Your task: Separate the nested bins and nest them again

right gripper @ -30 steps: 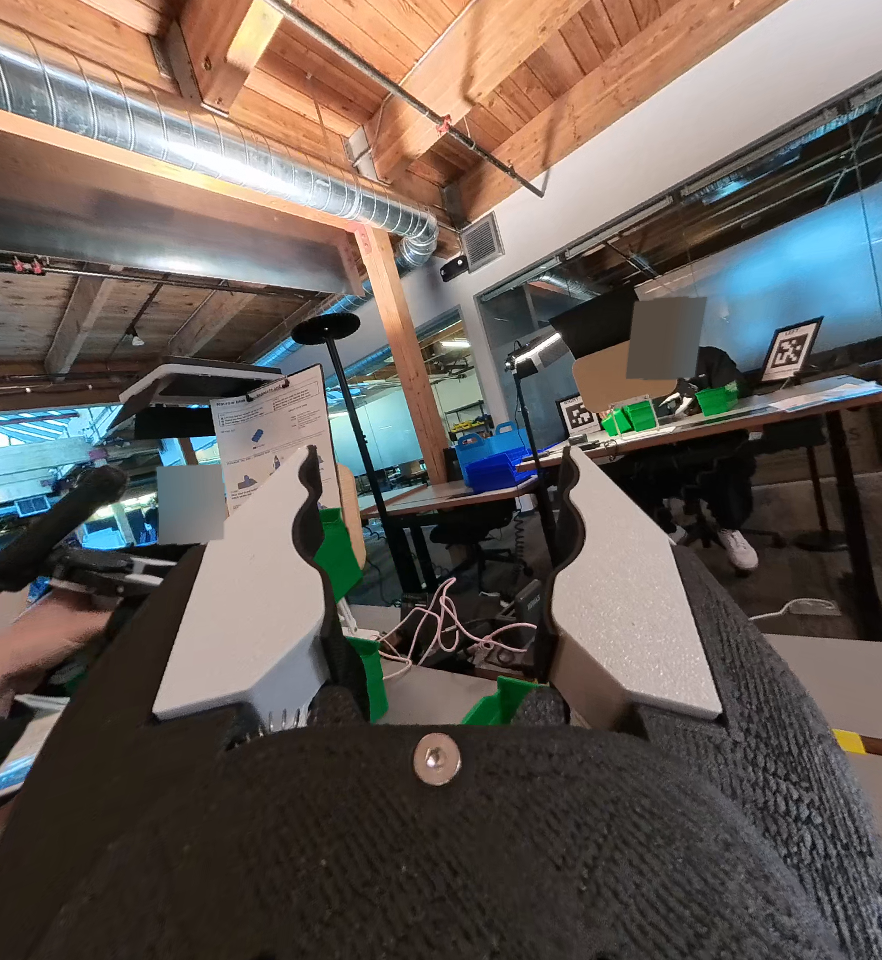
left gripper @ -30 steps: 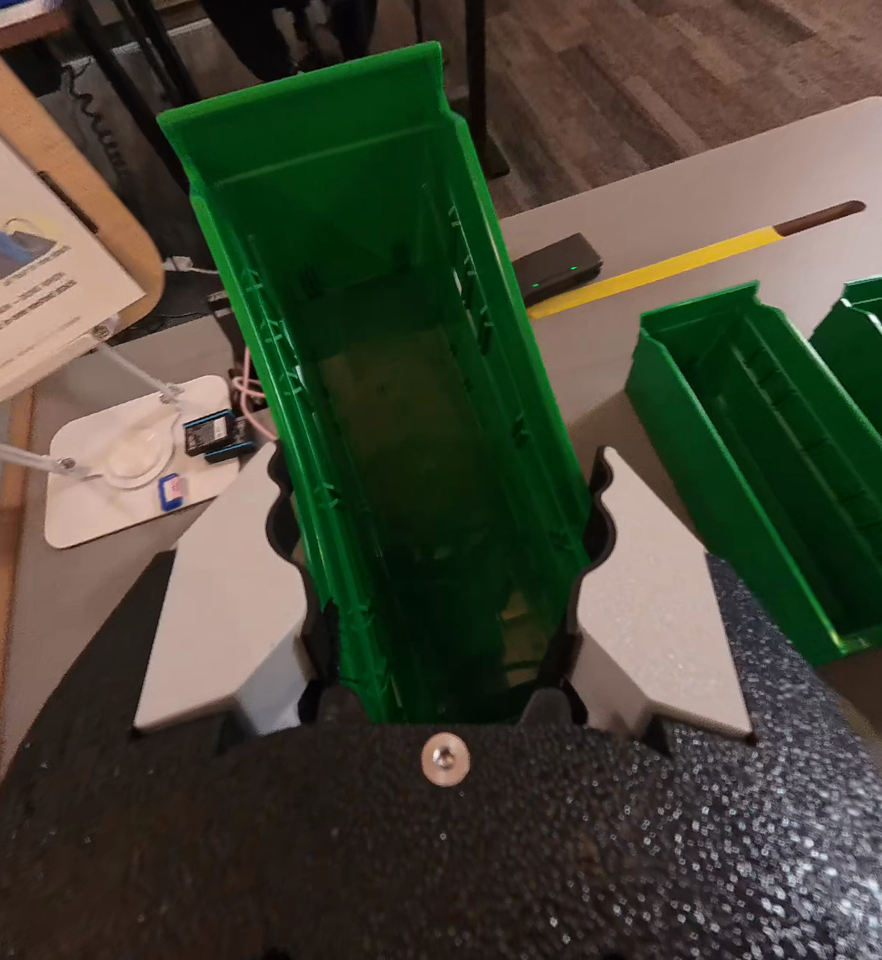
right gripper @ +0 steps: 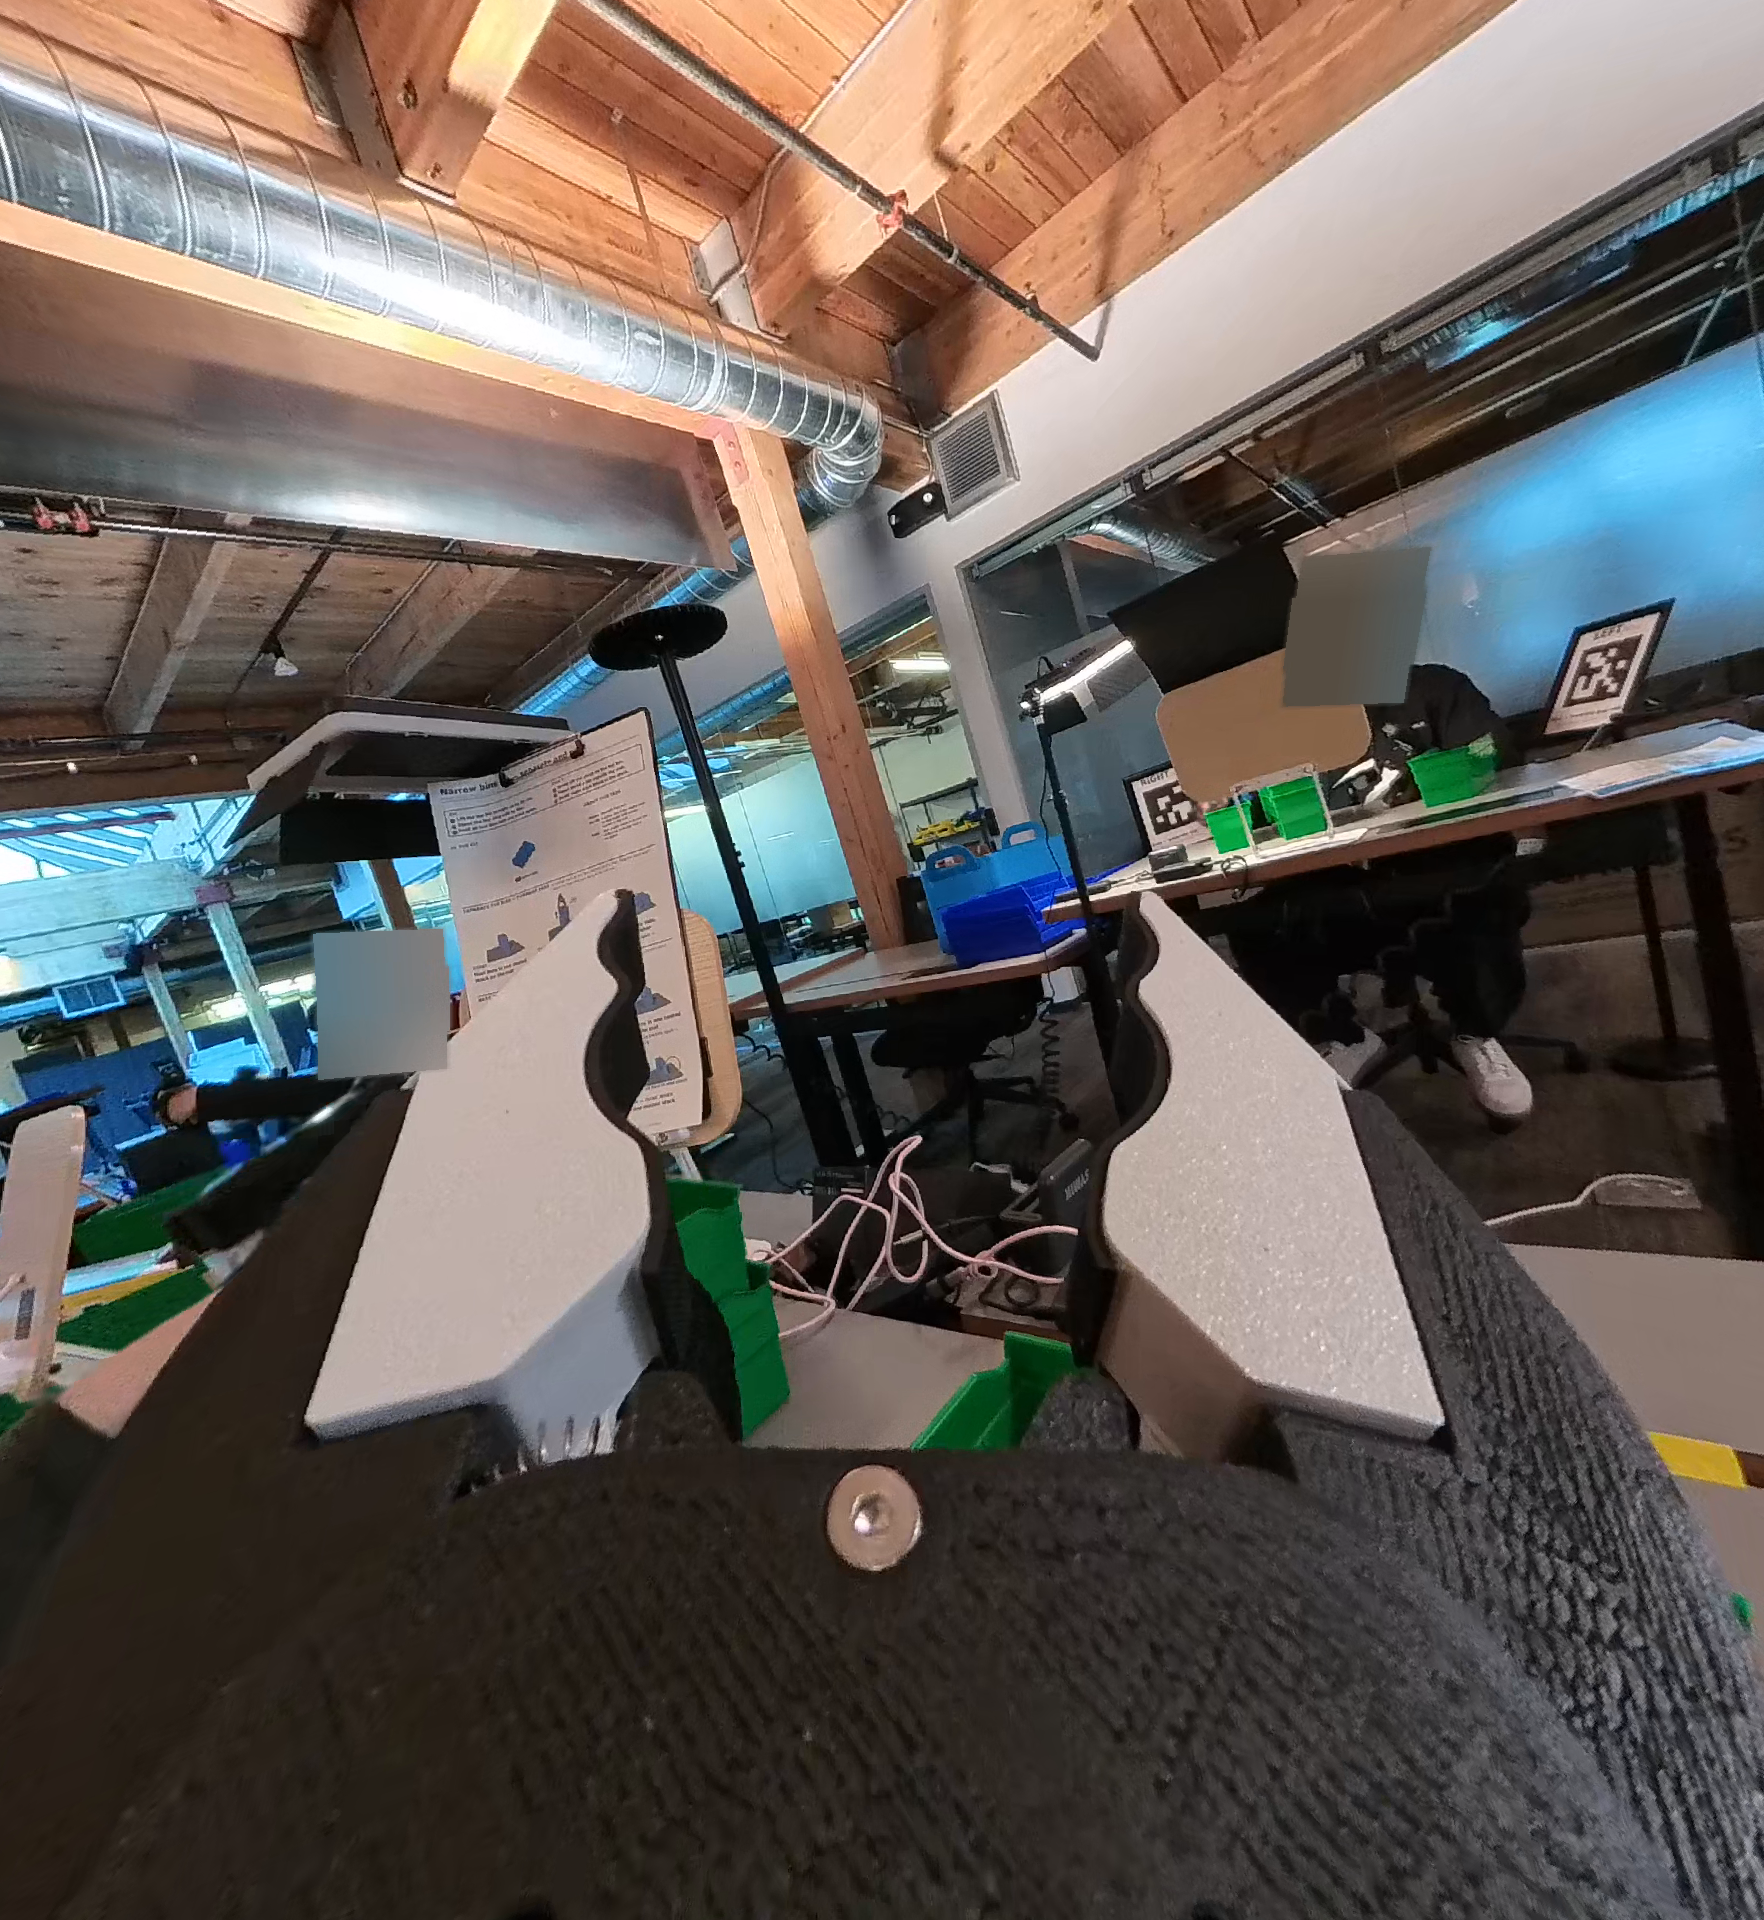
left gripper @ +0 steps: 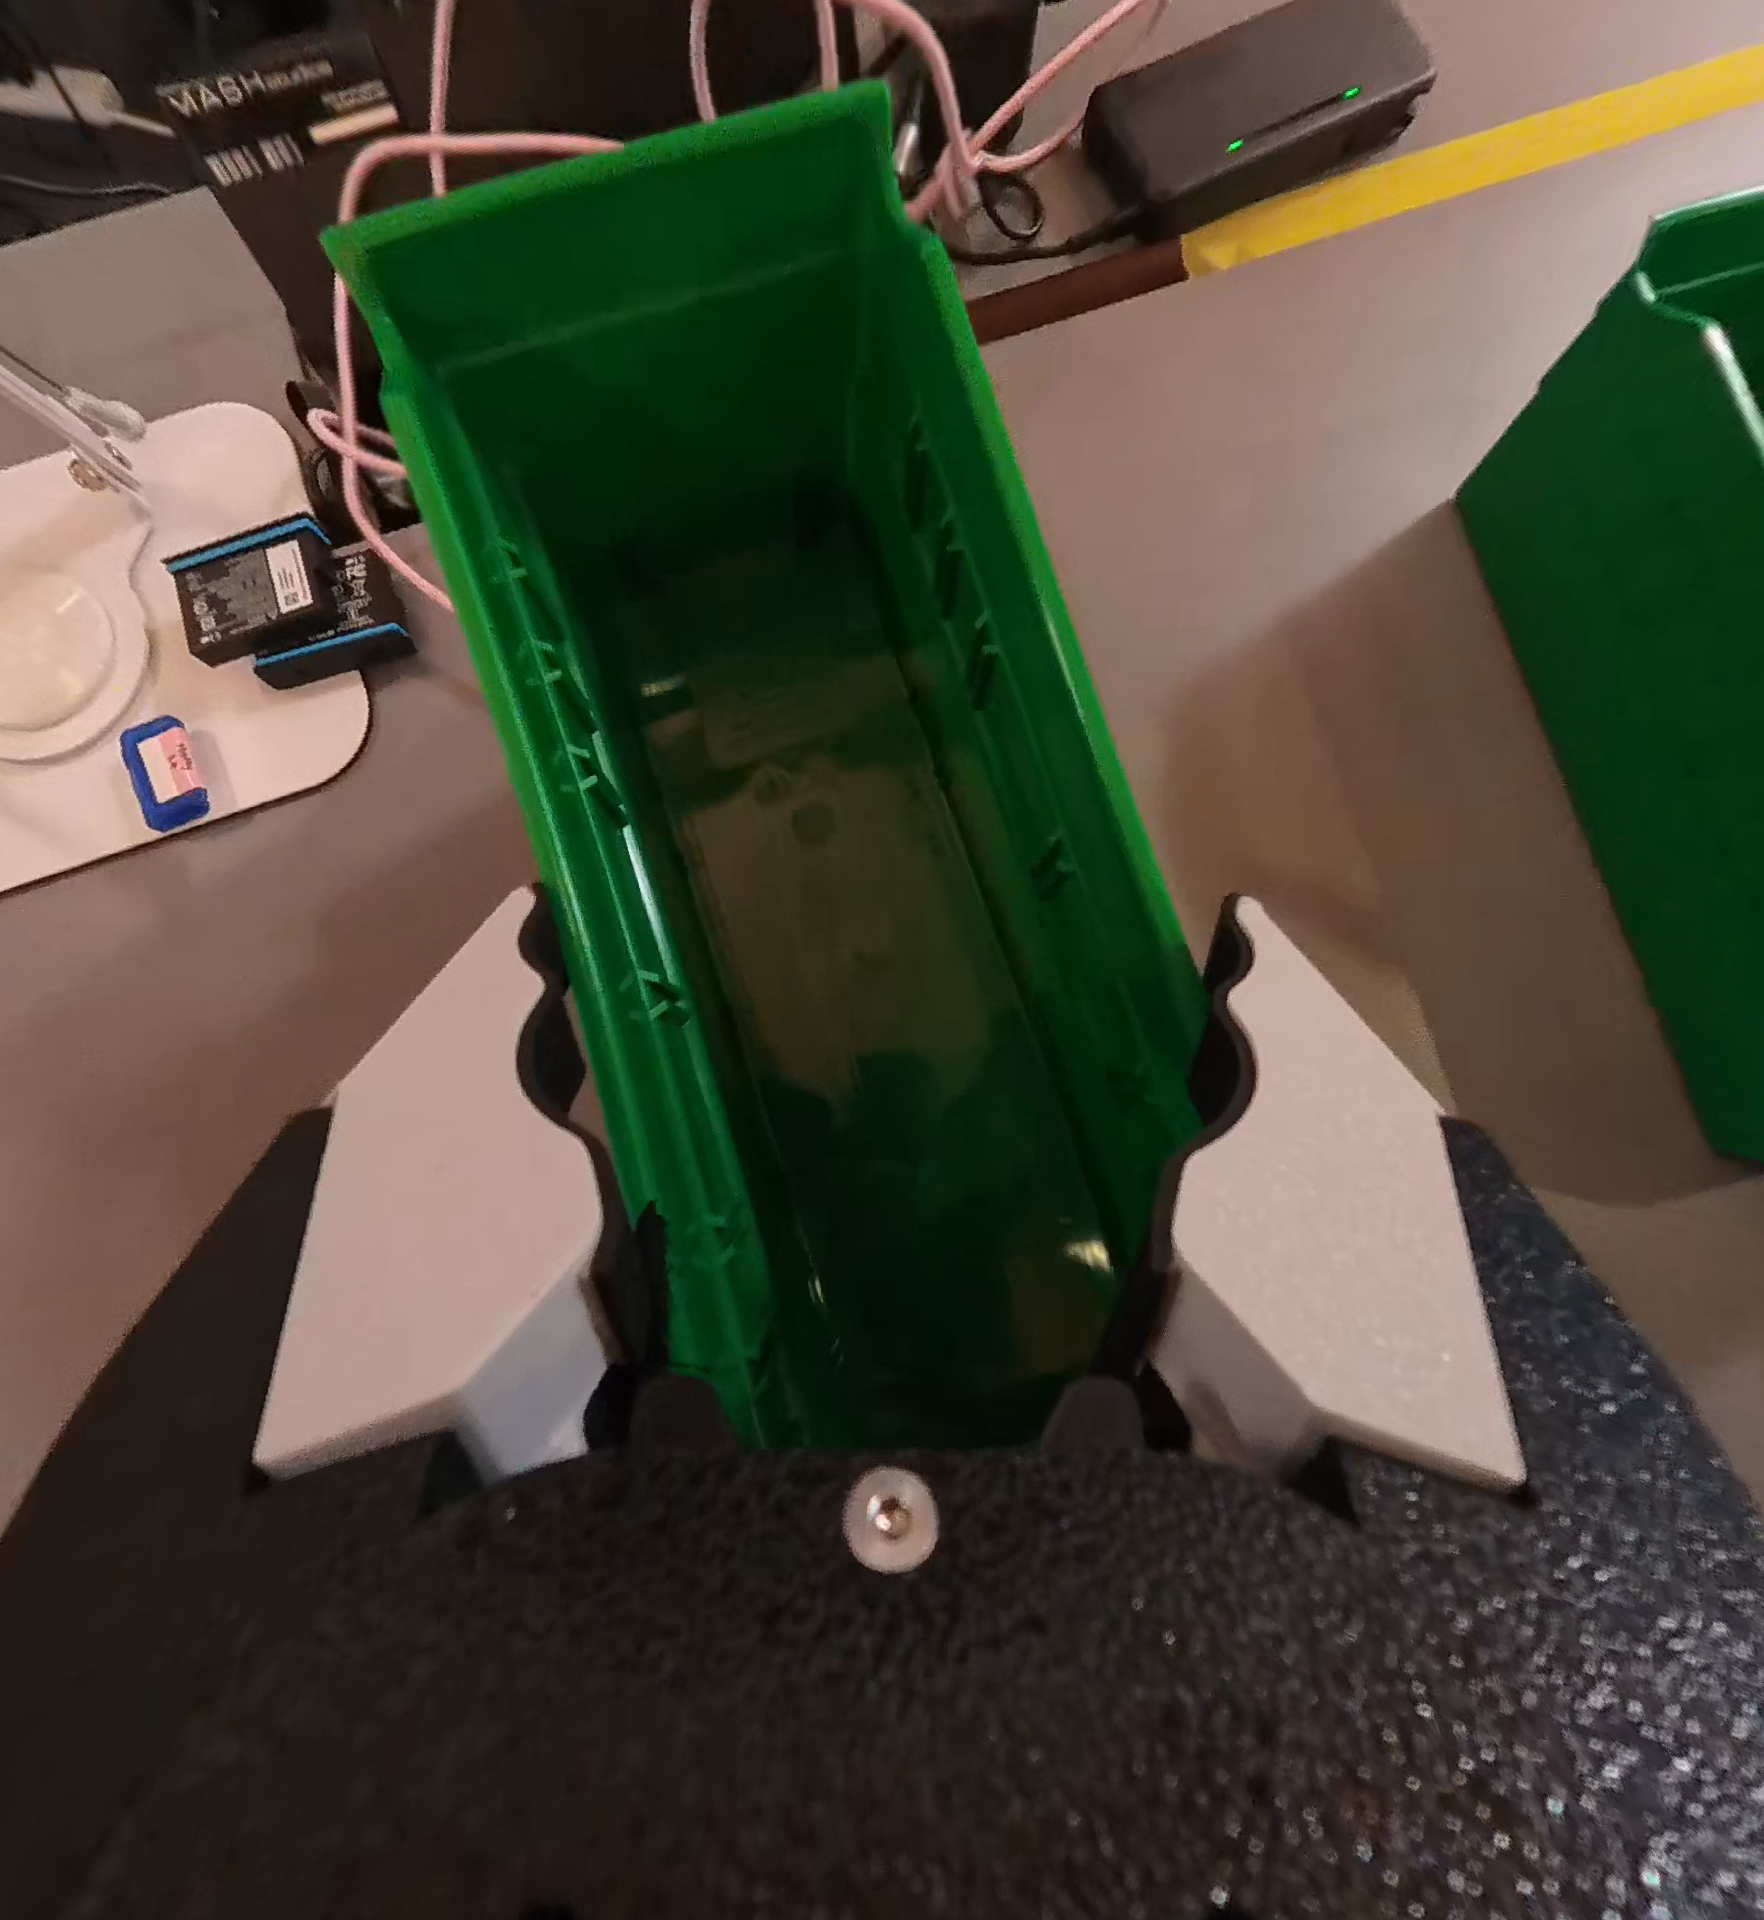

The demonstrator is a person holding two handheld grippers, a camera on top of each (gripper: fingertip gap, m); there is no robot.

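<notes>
In the left wrist view my left gripper is shut on a long narrow green bin, its fingers pressing on both side walls near the bin's close end. The bin points away from me over the grey table, open side up and empty. A second green bin stands on the table to the right. In the right wrist view my right gripper is open and empty, tilted up toward the room. Low between its fingers show parts of green bins.
A white stand base carrying black batteries and a small blue case lies left of the held bin. Pink cables, a black device and yellow tape lie at the table's far edge. A clipboard on a stand rises behind.
My left gripper has carried the bin lower and farther forward over the table; the stand base, cables and second bin look closer. My right gripper stays open, turned slightly.
</notes>
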